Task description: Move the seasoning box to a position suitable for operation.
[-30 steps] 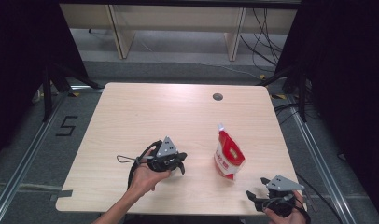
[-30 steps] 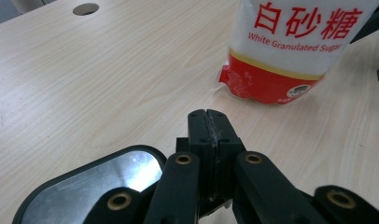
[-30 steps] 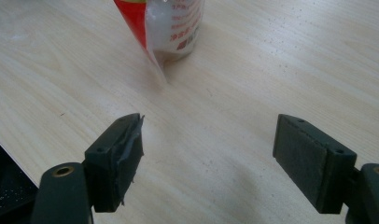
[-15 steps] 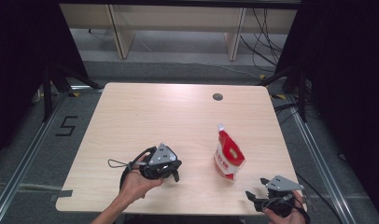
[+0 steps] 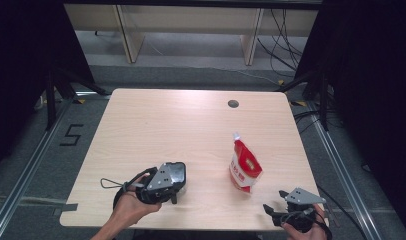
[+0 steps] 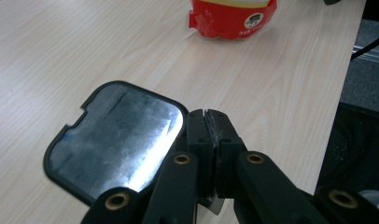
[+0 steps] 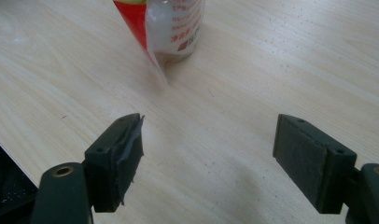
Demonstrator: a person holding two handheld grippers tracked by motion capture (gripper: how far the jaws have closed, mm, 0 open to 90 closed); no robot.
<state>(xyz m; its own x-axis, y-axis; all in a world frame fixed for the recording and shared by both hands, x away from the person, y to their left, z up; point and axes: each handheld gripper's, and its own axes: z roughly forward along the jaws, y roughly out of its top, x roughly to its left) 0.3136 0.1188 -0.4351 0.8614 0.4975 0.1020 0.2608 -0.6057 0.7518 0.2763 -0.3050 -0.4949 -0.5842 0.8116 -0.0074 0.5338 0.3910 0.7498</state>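
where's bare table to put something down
The whole far half of the table is bare, from its left edge across to the small round hole. The middle strip between the left tool and the red pouch is also free. It's crowded on the near right, where the pouch stands close to the open right tool.

Pale, matt wood-grain surface [image 5: 191,130]; a glossy red plastic pouch [image 5: 245,167] ahead of the open right tongs [image 7: 208,154]; matt black rubbery pads [image 7: 302,156]; a shiny dark tray [image 6: 117,140] beside the closed left tongs [image 6: 210,140].
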